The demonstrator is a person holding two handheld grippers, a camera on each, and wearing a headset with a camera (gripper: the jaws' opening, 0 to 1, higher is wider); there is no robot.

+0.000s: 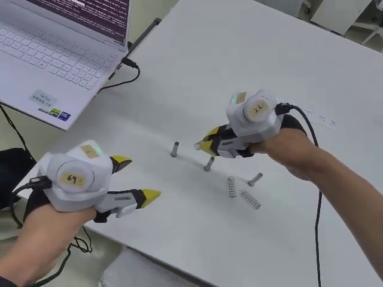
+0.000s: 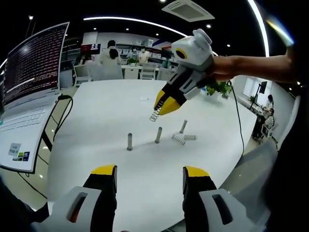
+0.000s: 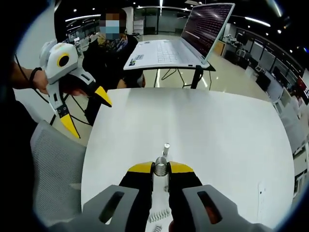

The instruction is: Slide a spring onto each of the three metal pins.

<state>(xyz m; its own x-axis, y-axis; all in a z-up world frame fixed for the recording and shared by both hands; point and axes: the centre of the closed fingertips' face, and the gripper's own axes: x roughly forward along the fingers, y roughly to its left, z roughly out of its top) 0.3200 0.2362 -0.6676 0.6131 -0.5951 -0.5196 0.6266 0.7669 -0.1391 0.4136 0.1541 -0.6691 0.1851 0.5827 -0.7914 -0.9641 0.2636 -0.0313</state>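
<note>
Three short metal pins are on the white table (image 1: 239,66): one upright (image 1: 175,149), one (image 1: 209,163) just under my right gripper, one (image 1: 255,179) lying tilted. My right gripper (image 1: 208,144) is shut on a spring (image 1: 200,144), held above the table between the first two pins. In the right gripper view the spring (image 3: 161,164) sits between the yellow tips (image 3: 161,170), with a pin (image 3: 166,149) just beyond. Two loose springs (image 1: 231,186) (image 1: 251,199) lie near the third pin. My left gripper (image 1: 136,177) hovers open at the near left, holding nothing.
An open laptop (image 1: 54,54) stands at the far left, its cable (image 1: 122,81) trailing over the table edge. The table's near edge runs just below my left gripper. A person sits beyond the table in the right gripper view.
</note>
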